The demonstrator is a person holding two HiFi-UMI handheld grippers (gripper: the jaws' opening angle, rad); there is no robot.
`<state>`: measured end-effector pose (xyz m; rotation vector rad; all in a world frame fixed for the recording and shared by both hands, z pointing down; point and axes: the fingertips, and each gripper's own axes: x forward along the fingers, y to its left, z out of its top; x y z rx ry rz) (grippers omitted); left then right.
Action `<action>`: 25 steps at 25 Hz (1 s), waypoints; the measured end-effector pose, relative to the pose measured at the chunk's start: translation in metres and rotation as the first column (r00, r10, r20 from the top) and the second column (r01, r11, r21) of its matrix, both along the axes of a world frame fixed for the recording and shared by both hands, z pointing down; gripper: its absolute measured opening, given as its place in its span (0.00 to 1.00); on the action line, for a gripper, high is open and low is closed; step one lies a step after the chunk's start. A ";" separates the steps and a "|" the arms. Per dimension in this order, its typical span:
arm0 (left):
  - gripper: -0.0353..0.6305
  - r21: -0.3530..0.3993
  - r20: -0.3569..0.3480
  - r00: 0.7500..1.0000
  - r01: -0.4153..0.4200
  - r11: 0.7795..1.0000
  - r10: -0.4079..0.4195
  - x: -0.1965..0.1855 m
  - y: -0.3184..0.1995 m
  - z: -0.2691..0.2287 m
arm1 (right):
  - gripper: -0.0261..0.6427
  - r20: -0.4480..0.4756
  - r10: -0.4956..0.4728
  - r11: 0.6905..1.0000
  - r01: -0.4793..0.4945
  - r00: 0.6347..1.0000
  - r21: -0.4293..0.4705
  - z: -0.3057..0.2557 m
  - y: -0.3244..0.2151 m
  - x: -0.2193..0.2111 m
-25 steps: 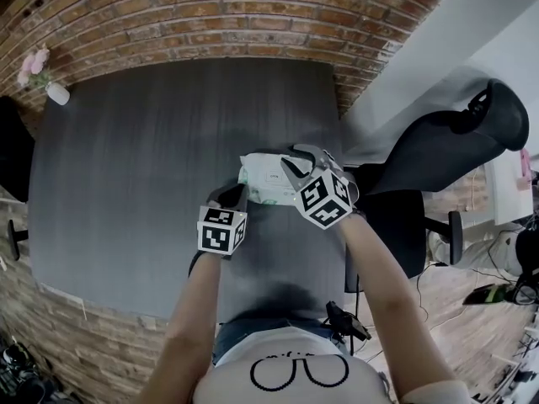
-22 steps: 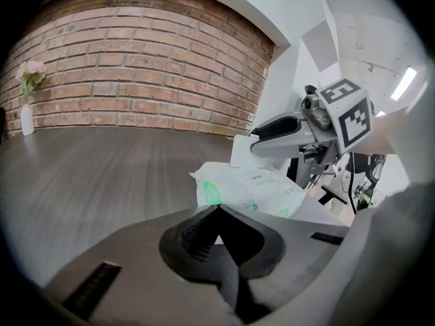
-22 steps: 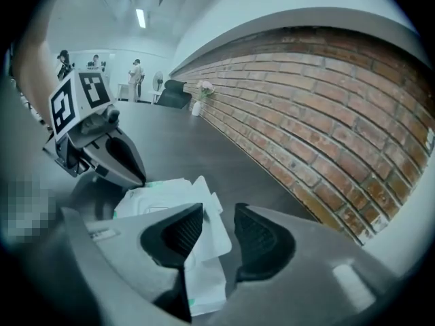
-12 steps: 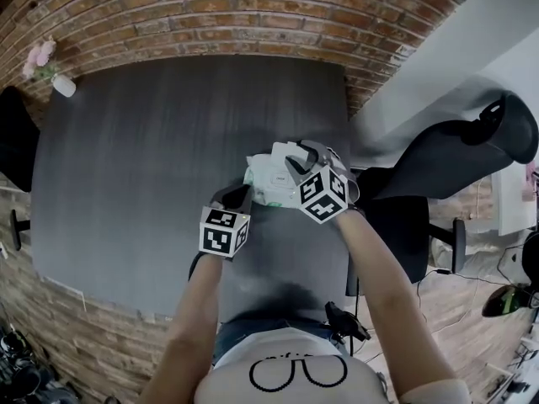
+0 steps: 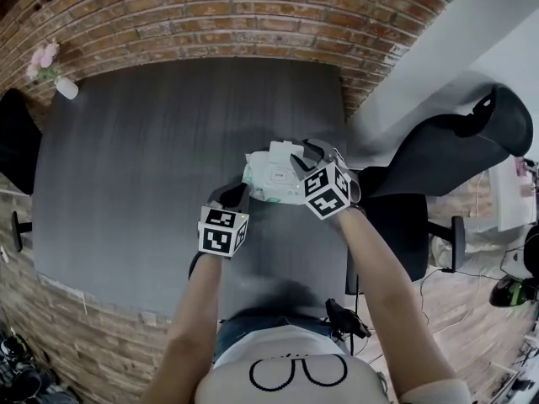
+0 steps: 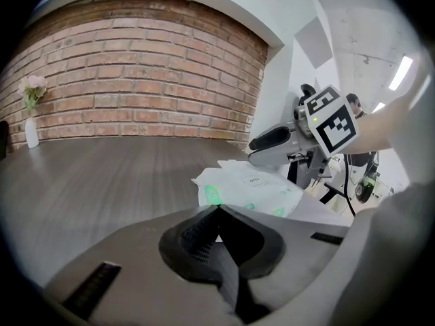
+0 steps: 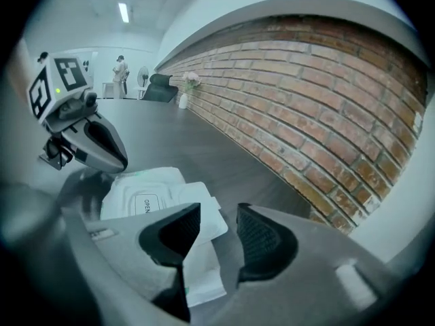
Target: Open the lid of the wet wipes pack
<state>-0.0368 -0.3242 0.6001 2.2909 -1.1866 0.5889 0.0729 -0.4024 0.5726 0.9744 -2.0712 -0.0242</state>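
Observation:
The white wet wipes pack [image 5: 271, 179] lies near the right edge of the dark grey table [image 5: 168, 141]. My left gripper [image 5: 238, 194] is shut on the pack's near left end; the left gripper view shows its jaw tips [image 6: 217, 209] meeting on the pack's edge [image 6: 251, 189]. Over the pack's right end my right gripper [image 5: 303, 160] stands open, with nothing pressed between its pads. In the right gripper view the pack [image 7: 139, 182] shows its "OPEN" label [image 7: 146, 206]. A white flap [image 7: 204, 216] lies beside the right gripper [image 7: 219, 221].
A black office chair [image 5: 446, 150] stands just past the table's right edge. A small vase with pink flowers [image 5: 59, 87] sits at the far left corner. A brick wall [image 5: 210, 15] runs behind the table.
My right gripper's jaws have spread apart and let go. A white flap now stands up off the top of the pack, which lay flat before. My left gripper has stayed put.

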 end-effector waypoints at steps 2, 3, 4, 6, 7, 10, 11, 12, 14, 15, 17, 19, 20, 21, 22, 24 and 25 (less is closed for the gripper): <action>0.05 0.020 -0.017 1.000 0.013 1.000 -0.012 -0.003 0.002 -0.008 | 0.28 0.016 0.007 1.000 -0.007 1.000 0.025 -0.013 0.006 0.002; 0.05 0.030 -0.023 1.000 0.018 0.999 -0.018 -0.005 0.004 -0.012 | 0.28 0.025 0.009 0.999 -0.010 1.000 0.037 -0.020 0.009 0.003; 0.05 0.040 -0.027 0.999 0.023 0.999 -0.022 -0.006 0.005 -0.017 | 0.28 0.033 0.011 0.999 -0.012 0.999 0.049 -0.027 0.013 0.003; 0.05 0.062 -0.034 0.999 0.030 0.998 -0.028 -0.008 0.007 -0.026 | 0.28 0.047 0.016 0.997 -0.019 0.999 0.073 -0.040 0.020 0.004; 0.05 0.073 -0.038 0.999 0.033 0.997 -0.030 -0.009 0.008 -0.031 | 0.28 0.054 0.019 0.996 -0.024 0.998 0.085 -0.046 0.024 0.004; 0.05 0.108 -0.051 0.998 0.040 0.993 -0.035 -0.012 0.013 -0.046 | 0.28 0.083 0.028 0.992 -0.038 0.996 0.118 -0.062 0.037 0.002; 0.05 0.119 -0.054 0.998 0.041 0.992 -0.035 -0.013 0.014 -0.051 | 0.28 0.096 0.030 0.991 -0.042 0.995 0.126 -0.068 0.041 0.001; 0.05 0.132 -0.057 0.998 0.041 0.990 -0.034 -0.014 0.016 -0.057 | 0.28 0.108 0.032 0.990 -0.046 0.994 0.134 -0.074 0.046 -0.001; 0.05 0.159 -0.065 0.997 0.043 0.986 -0.033 -0.016 0.020 -0.069 | 0.28 0.129 0.040 0.987 -0.059 0.991 0.149 -0.084 0.055 -0.003; 0.05 0.173 -0.070 0.997 0.045 0.984 -0.033 -0.017 0.023 -0.075 | 0.28 0.139 0.049 0.986 -0.070 0.989 0.154 -0.088 0.060 -0.003; 0.05 0.203 -0.079 0.996 0.052 0.978 -0.036 -0.020 0.027 -0.088 | 0.27 0.167 0.066 0.981 -0.094 0.984 0.167 -0.098 0.069 -0.005; 0.05 0.235 -0.086 0.996 0.059 0.970 -0.040 -0.023 0.031 -0.102 | 0.24 0.202 0.073 0.976 -0.112 0.977 0.189 -0.112 0.080 -0.010; 0.05 0.252 -0.088 0.995 0.061 0.966 -0.040 -0.024 0.034 -0.109 | 0.22 0.216 0.076 0.972 -0.120 0.974 0.201 -0.119 0.086 -0.012; 0.05 0.269 -0.090 0.995 0.060 0.961 -0.038 -0.025 0.037 -0.115 | 0.20 0.225 0.081 0.968 -0.130 0.971 0.214 -0.125 0.093 -0.014; 0.05 0.286 -0.089 0.995 0.058 0.957 -0.034 -0.025 0.040 -0.122 | 0.16 0.232 0.088 0.963 -0.143 0.969 0.229 -0.131 0.099 -0.014; 0.05 0.321 -0.085 0.996 0.051 0.946 -0.025 -0.025 0.044 -0.135 | 0.04 0.248 0.098 0.951 -0.164 0.964 0.263 -0.145 0.111 -0.015; 0.05 0.339 -0.084 0.996 0.049 0.940 -0.022 -0.025 0.046 -0.142 | 0.04 0.255 0.097 0.946 -0.169 0.962 0.276 -0.151 0.116 -0.016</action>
